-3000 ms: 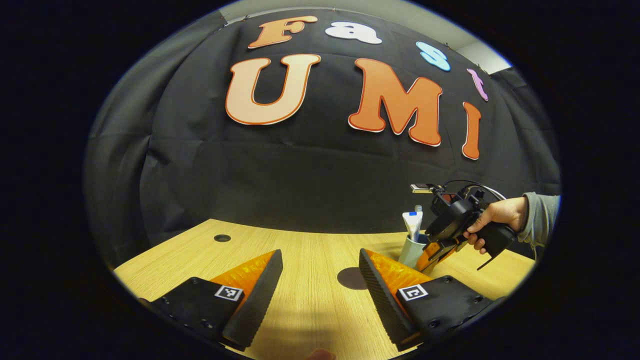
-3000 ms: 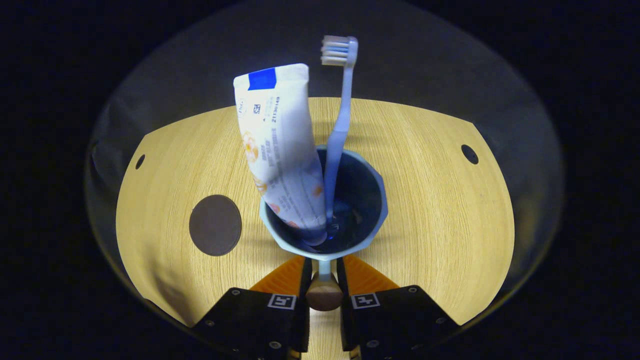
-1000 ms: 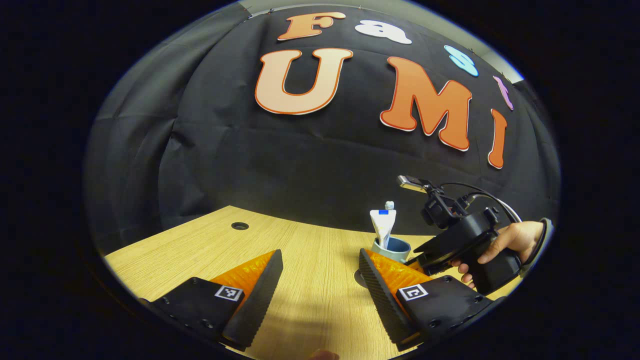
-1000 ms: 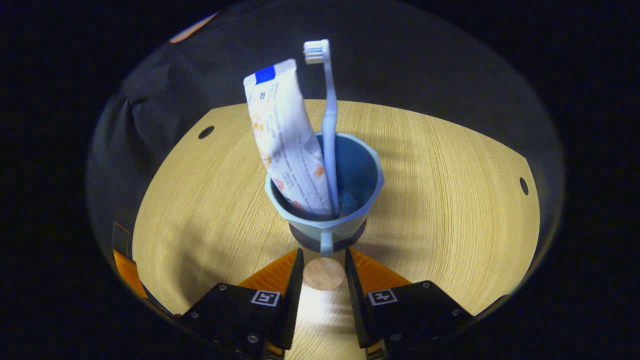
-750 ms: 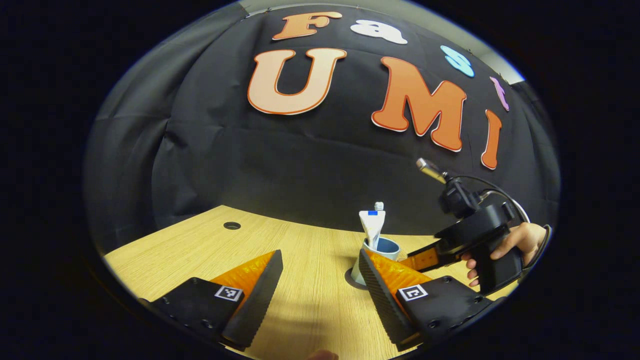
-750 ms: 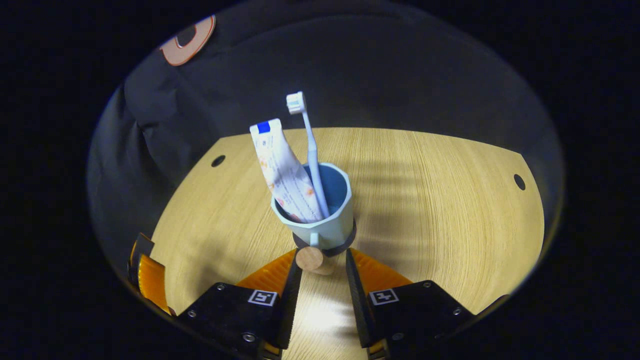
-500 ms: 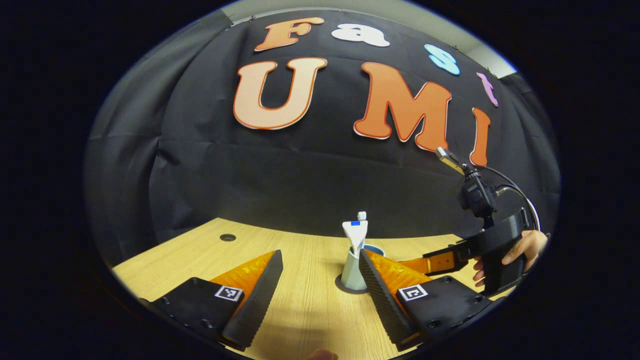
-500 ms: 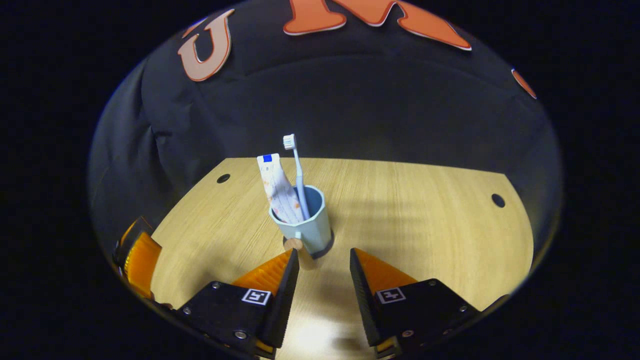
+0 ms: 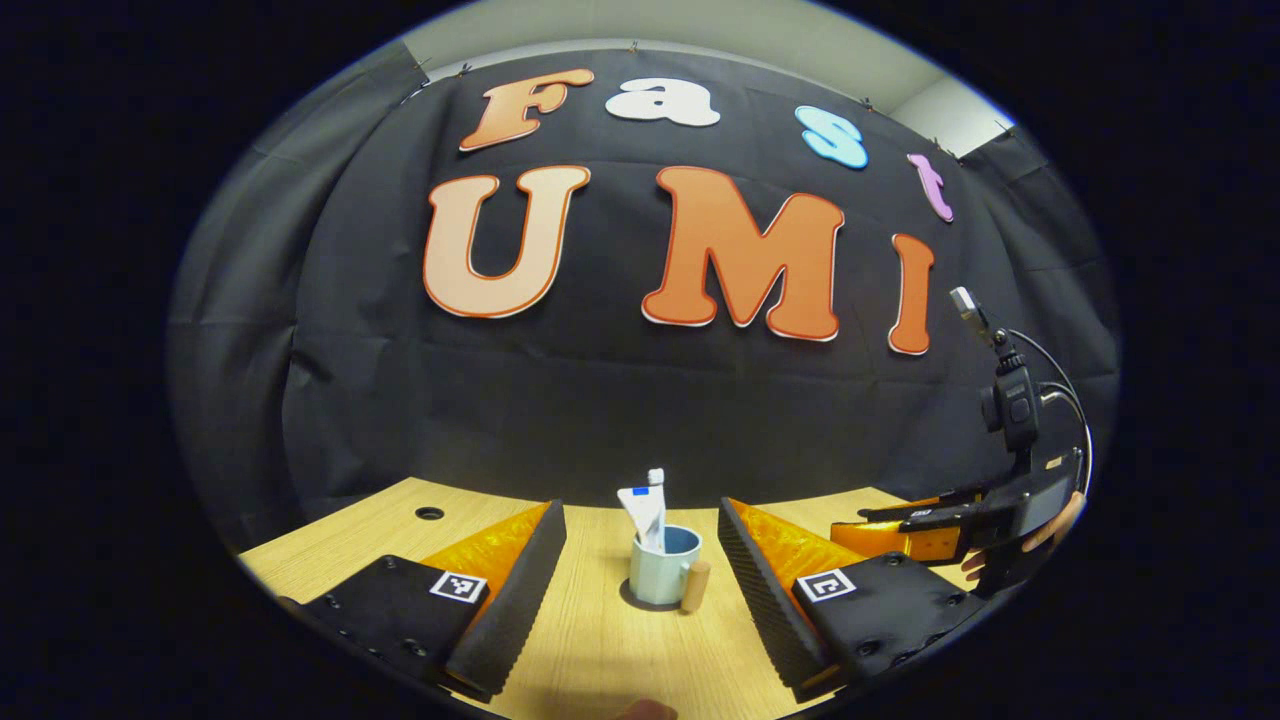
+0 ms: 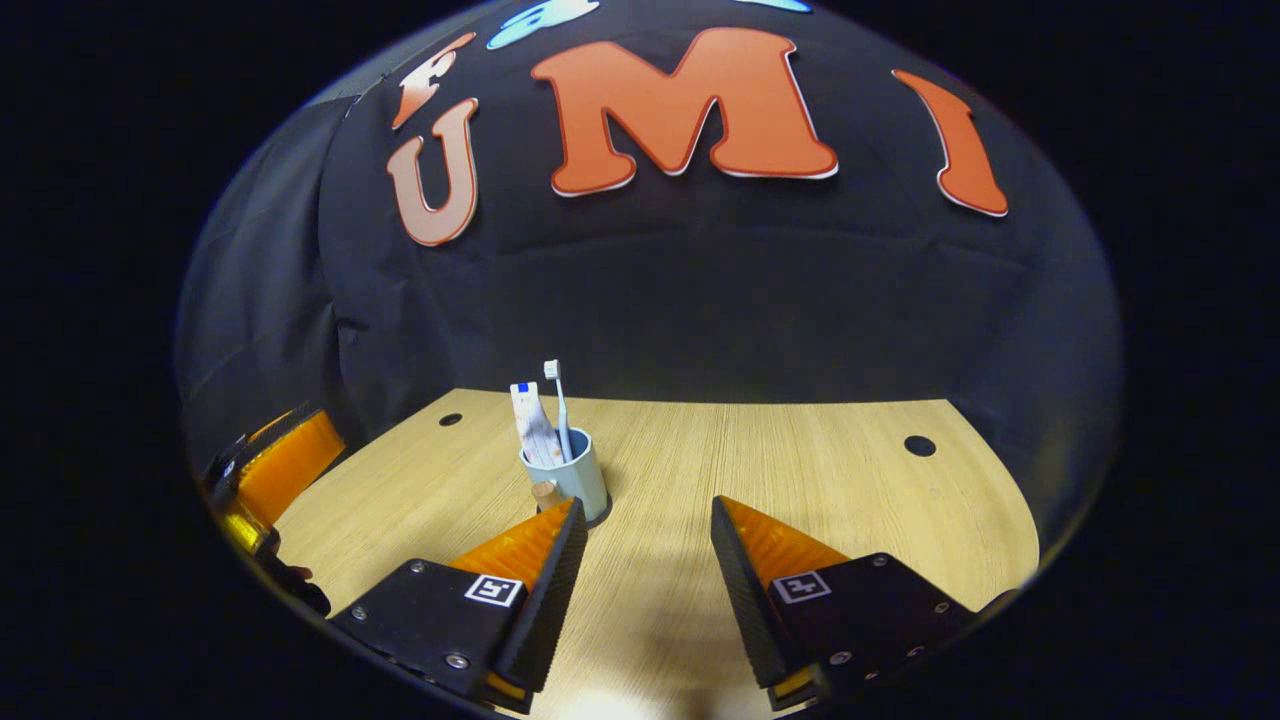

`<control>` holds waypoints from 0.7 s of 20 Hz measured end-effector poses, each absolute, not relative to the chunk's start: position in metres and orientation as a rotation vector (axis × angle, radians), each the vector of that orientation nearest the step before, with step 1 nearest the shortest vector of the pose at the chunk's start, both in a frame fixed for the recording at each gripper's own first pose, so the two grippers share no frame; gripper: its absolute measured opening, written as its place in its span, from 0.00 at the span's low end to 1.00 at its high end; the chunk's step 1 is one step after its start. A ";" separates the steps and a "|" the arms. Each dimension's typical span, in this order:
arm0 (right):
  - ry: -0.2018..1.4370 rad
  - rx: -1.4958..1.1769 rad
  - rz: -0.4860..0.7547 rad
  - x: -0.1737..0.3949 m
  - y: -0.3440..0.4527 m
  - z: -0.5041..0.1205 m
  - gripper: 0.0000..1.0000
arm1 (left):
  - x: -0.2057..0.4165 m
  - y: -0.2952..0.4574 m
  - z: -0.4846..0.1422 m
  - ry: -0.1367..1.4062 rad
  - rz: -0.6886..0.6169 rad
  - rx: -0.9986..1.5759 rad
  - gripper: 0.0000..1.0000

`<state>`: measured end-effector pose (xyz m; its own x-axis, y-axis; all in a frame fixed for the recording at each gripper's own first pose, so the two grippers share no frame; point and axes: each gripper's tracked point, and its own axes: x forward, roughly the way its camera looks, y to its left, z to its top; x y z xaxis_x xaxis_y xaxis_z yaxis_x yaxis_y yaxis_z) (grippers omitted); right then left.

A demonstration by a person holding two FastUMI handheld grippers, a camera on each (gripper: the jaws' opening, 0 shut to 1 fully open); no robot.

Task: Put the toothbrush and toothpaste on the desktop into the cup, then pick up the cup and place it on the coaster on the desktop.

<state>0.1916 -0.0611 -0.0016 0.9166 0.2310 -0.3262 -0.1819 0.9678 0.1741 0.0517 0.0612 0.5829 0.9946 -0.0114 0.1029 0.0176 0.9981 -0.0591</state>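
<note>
Hand (image 9: 1040,535) behind right gripper (image 9: 880,522)

The left gripper view looked low and level across the pale wooden desktop (image 9: 600,650) toward the black cloth wall, the light blue cup (image 9: 660,572) well ahead. The right gripper view faced likewise from the other side. Both shared that cup (image 10: 580,480) and desktop (image 10: 800,460).

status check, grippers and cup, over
Left gripper open, right gripper open, both off the cup. Cup upright on coaster, toothbrush and toothpaste inside. Nothing in the way.
</note>
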 end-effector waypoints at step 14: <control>-0.014 0.035 0.103 0.148 -0.103 0.054 0.82 | 0.032 0.047 0.585 -0.133 -0.009 -0.017 0.96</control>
